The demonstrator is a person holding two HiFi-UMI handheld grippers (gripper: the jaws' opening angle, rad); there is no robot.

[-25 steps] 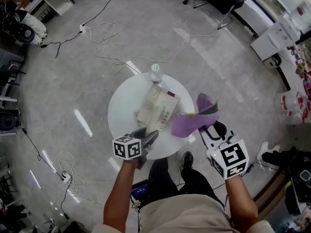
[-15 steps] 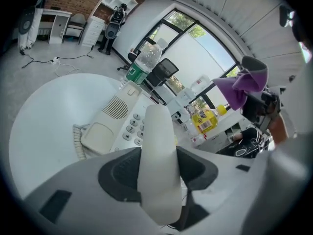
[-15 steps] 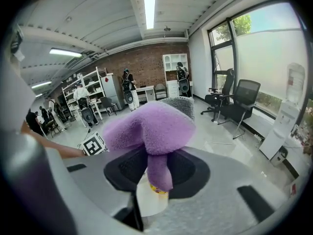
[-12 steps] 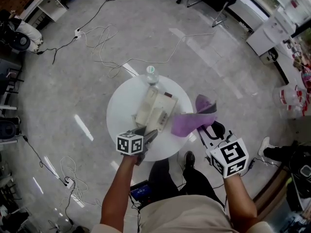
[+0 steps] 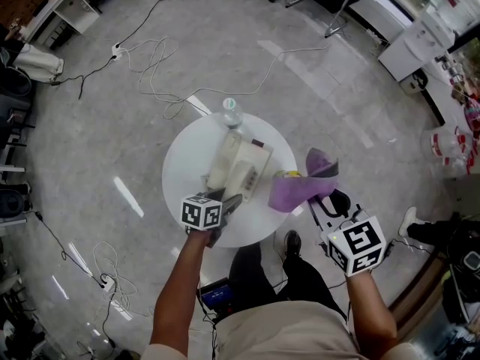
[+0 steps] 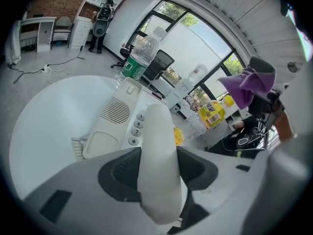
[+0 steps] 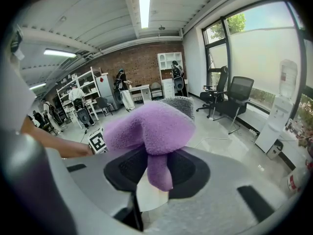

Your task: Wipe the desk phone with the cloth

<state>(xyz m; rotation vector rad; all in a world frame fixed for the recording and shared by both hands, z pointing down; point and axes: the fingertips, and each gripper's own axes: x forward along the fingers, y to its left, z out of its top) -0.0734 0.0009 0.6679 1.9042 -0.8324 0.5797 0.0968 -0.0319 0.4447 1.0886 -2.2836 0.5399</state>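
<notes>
A cream desk phone (image 5: 241, 165) lies on the round white table (image 5: 178, 172); its base (image 6: 113, 124) shows a speaker grille and keypad. My left gripper (image 5: 227, 207) hangs over the table's near edge, shut on the cream handset (image 6: 155, 155), which stands up between the jaws of the left gripper (image 6: 159, 173). My right gripper (image 5: 321, 201) is off the table's right side, shut on a purple cloth (image 5: 298, 188). The purple cloth (image 7: 149, 126) bunches above the right gripper (image 7: 156, 173), apart from the phone.
A clear water bottle (image 5: 231, 113) with a green label stands at the table's far edge behind the phone. A yellow object (image 5: 289, 175) sits by the table's right edge. Cables (image 5: 161, 66) trail over the grey floor; office chairs and desks stand farther off.
My left gripper with the handset has sunk a little toward the table and rolled slightly. The right gripper and the cloth have barely moved.
</notes>
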